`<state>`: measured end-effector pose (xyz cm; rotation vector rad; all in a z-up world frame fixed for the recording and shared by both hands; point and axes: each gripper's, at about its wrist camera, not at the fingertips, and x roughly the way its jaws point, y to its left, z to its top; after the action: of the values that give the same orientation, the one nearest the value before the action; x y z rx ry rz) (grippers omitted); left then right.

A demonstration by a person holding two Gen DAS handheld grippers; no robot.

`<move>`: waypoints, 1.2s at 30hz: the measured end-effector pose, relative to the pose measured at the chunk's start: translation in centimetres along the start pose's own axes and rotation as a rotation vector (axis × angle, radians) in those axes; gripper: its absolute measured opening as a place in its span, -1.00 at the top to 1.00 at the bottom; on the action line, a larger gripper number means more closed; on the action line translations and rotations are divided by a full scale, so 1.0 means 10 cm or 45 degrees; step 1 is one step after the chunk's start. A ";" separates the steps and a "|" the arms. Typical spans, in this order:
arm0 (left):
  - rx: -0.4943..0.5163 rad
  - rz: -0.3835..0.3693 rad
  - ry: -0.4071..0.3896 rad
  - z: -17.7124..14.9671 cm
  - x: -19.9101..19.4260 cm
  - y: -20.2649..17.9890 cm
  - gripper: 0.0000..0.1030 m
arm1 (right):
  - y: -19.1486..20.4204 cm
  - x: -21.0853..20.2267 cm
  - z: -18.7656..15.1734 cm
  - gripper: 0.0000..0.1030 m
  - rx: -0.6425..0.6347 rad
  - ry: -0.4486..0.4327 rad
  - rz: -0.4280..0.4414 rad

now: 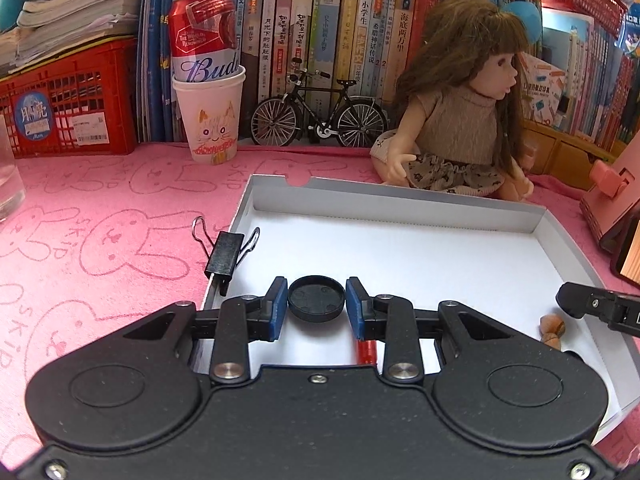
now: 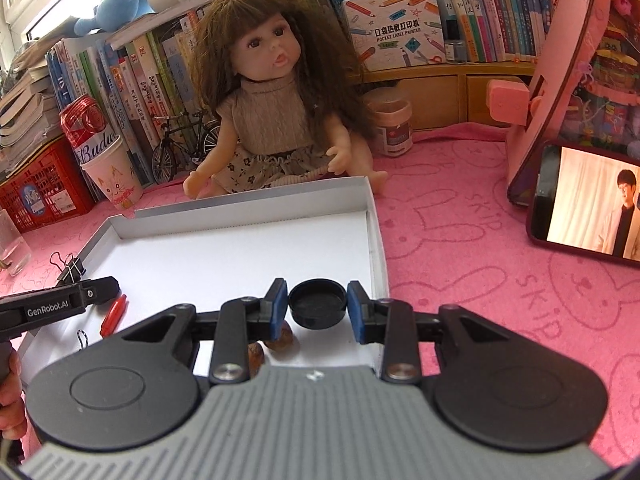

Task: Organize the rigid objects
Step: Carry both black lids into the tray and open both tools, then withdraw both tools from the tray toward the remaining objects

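Left wrist view. Left gripper (image 1: 316,306): jaws narrowly parted, blue pads pressed on either side of one black round cap (image 1: 316,299), hollow side up, held over the near part of the white tray (image 1: 400,200). Tray sits on the pink bunny-print cloth (image 1: 100,240). One black binder clip (image 1: 225,256) lies at the tray's left edge, partly over the rim. One red piece (image 1: 366,350) shows under the right finger, inside the tray; what it is I cannot tell. Two brown nuts (image 1: 552,330) at the tray's near right corner, close to the tip of the right gripper (image 1: 576,300). Far side: one doll (image 1: 456,120), one toy bicycle (image 1: 318,114), one paper cup (image 1: 212,120) with one red can (image 1: 204,36) standing in it.

Right wrist view. Right gripper (image 2: 317,310): jaws likewise narrowly parted, pads clamped on a second black round cap (image 2: 317,306), hollow side up, over the tray's near right corner, just inside the right wall (image 2: 376,240). Two brown nuts (image 2: 280,338) lie beneath the left finger. Left gripper's finger (image 2: 92,290) reaches in from the left; the cap it carries is hidden here. Counted in tray: one red piece (image 2: 114,314), one small wire clip (image 2: 82,338). Binder clip (image 2: 72,266) at far left edge. One phone (image 2: 588,204) with a lit screen stands at right on the cloth, well apart from the tray
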<state>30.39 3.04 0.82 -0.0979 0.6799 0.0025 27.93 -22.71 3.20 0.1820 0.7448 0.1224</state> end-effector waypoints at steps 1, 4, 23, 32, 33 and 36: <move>0.002 0.002 0.000 0.00 0.00 0.00 0.42 | 0.00 0.00 0.00 0.27 -0.002 0.000 0.000; -0.001 -0.002 0.002 -0.01 -0.01 0.00 0.41 | 0.01 0.01 0.00 0.24 -0.007 0.002 0.002; 0.017 -0.123 -0.135 -0.05 -0.61 -0.02 -0.22 | 0.12 -0.48 -0.05 -0.42 -0.110 -0.129 0.049; 0.052 -0.205 -0.243 -0.34 -1.25 -0.08 -0.46 | 0.25 -0.99 -0.28 -0.69 -0.217 -0.224 0.138; 0.058 -0.208 -0.253 -0.39 -1.32 -0.09 -0.47 | 0.26 -1.05 -0.32 -0.71 -0.229 -0.236 0.144; 0.071 -0.213 -0.271 -0.55 -1.51 -0.10 -0.47 | 0.28 -1.22 -0.43 -0.75 -0.254 -0.271 0.156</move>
<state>15.20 2.02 6.15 -0.0991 0.4573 -0.1643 16.01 -21.62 8.73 0.0491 0.5056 0.2878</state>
